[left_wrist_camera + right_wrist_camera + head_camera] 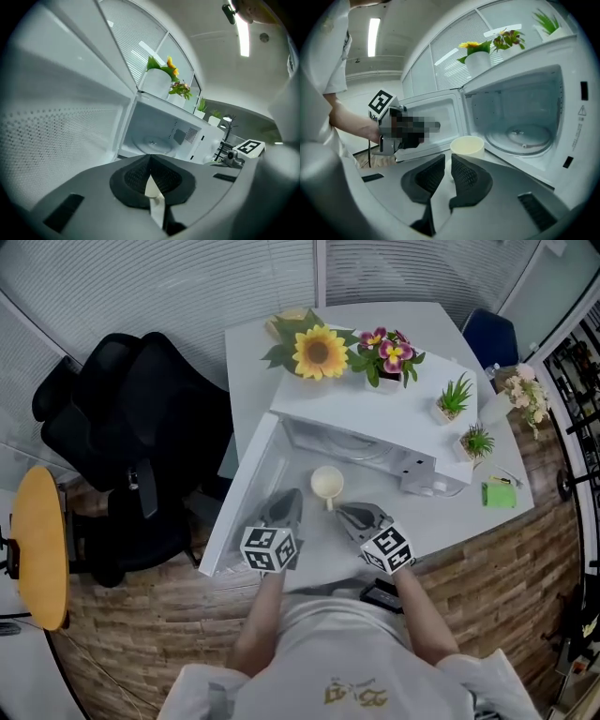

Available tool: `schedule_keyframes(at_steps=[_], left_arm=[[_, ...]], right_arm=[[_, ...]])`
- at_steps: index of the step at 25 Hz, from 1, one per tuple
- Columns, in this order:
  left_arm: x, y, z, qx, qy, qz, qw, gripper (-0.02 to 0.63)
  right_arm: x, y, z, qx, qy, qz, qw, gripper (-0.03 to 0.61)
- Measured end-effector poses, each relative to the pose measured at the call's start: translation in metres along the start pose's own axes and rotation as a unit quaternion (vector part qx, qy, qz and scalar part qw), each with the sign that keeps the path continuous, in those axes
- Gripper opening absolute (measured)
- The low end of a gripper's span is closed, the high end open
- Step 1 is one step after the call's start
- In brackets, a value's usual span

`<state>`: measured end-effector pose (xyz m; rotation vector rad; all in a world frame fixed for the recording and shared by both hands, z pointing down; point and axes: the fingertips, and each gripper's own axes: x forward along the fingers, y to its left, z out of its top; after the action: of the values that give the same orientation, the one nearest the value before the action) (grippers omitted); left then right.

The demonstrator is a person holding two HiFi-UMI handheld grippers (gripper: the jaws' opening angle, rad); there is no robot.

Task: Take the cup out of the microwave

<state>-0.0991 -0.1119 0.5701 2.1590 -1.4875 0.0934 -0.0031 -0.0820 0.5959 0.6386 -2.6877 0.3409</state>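
Note:
The white microwave (375,418) stands with its door (246,493) swung open to the left, and its glass turntable (520,138) is bare. A cream cup (327,482) hangs just outside the opening, upright, in front of the sill (467,145). My right gripper (345,512) comes at it from the near side. Its pads (461,176) are shut on the cup's pale handle, which shows as a strip between them. My left gripper (289,498) is to the left of the cup, by the door. It is shut (150,161) and holds nothing.
On top of the microwave stand a sunflower pot (319,351) and pink flowers (386,352). Two small green plants (455,397) and a green object (500,493) sit at the table's right. A black office chair (122,427) and a round wooden stool (39,545) are on the left.

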Motion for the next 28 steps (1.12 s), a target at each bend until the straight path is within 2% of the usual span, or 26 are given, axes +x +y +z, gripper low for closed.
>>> schedule_keyframes(at_steps=[4, 9, 13, 17, 21, 28], left_arm=[[-0.011, -0.009, 0.013, 0.010, -0.014, -0.007, 0.9998, 0.012], [-0.018, -0.015, 0.027, 0.020, -0.023, -0.007, 0.9995, 0.012], [-0.020, -0.022, 0.032, 0.037, -0.020, -0.010, 0.9991, 0.012], [-0.024, -0.030, 0.036, 0.029, -0.013, -0.028, 0.9991, 0.012], [-0.030, -0.026, 0.042, 0.007, -0.008, -0.026, 0.9996, 0.014], [-0.034, -0.033, 0.050, 0.042, -0.032, -0.037, 0.9979, 0.014]], right_arm=[[-0.013, -0.009, 0.020, 0.046, -0.041, -0.053, 0.997, 0.012], [-0.026, -0.018, 0.040, 0.061, -0.064, -0.122, 0.989, 0.012], [-0.042, -0.019, 0.053, 0.095, -0.086, -0.151, 0.980, 0.012], [-0.051, -0.022, 0.061, 0.079, -0.089, -0.185, 0.975, 0.012], [-0.050, -0.022, 0.066, 0.061, -0.086, -0.199, 0.974, 0.012], [-0.047, -0.020, 0.068, 0.052, -0.082, -0.201, 0.975, 0.012]])
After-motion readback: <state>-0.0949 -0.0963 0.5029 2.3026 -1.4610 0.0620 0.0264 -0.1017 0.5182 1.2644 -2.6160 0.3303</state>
